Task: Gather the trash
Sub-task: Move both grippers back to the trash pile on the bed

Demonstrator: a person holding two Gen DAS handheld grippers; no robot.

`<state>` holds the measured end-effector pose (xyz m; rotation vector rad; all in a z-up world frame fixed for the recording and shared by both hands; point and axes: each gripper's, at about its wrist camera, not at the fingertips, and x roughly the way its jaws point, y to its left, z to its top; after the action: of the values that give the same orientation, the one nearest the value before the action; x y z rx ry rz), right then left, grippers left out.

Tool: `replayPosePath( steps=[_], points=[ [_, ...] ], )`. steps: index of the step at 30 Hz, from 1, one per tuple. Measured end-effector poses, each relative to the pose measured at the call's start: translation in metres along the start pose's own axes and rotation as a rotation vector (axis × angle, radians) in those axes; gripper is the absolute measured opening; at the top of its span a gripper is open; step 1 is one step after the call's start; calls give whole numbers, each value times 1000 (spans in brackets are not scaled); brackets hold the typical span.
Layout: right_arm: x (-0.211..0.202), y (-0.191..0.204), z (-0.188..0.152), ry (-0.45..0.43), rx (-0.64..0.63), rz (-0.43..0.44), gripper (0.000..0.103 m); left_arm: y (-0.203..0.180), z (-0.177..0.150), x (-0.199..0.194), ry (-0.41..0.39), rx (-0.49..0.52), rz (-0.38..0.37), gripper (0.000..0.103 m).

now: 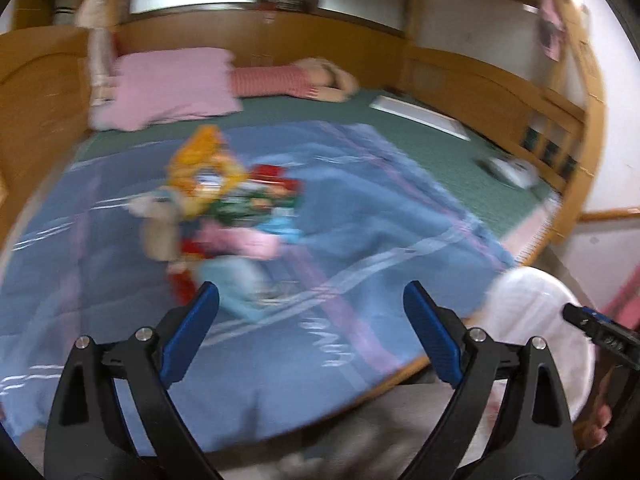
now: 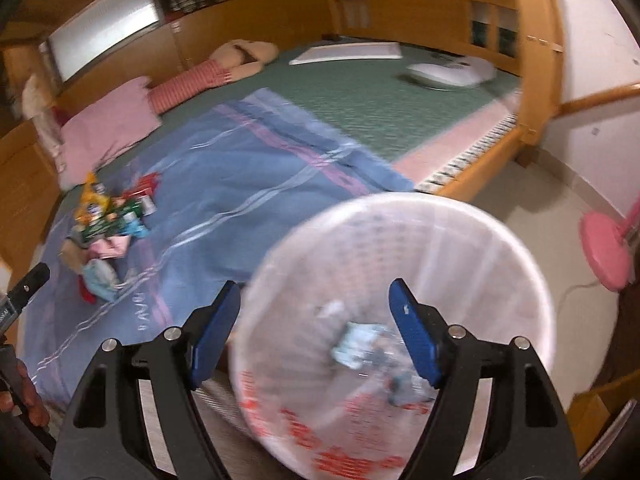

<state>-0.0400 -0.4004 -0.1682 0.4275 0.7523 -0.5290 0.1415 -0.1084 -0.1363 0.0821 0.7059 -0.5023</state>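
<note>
Risk: a wrapper missing the bin, or the pile scattering across the blanket.

Your left gripper [image 1: 310,330] stands spread and empty, aimed down at the trash pile [image 1: 224,216] on the blue blanket [image 1: 380,232]; the wrappers lie loose and overlapping, just beyond the fingertips. Your right gripper [image 2: 316,328] is also spread, with nothing between its fingers, and hangs above the white bin [image 2: 404,300] that stands on the floor beside the bed edge; a few scraps already lie at its bottom. Both views are blurred, so judge the reach with care. Closing on the pile's edge may pinch blanket cloth with the wrapper and drag the rest. A light wrapper held by one corner may slip out on the way across. Keep the right fingers [image 2: 412,332] off the bin rim, or the bin may tip.
</note>
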Motion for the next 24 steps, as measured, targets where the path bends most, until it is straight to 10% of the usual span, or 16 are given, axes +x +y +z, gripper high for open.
replayPosePath(
  steps=[13, 24],
  points=[
    [74, 180, 19, 115, -308, 301, 77, 171, 16, -37, -126, -191, 335, 98],
    [161, 304, 0, 267, -554, 414, 79, 235, -10, -29, -96, -303, 374, 98]
  ],
)
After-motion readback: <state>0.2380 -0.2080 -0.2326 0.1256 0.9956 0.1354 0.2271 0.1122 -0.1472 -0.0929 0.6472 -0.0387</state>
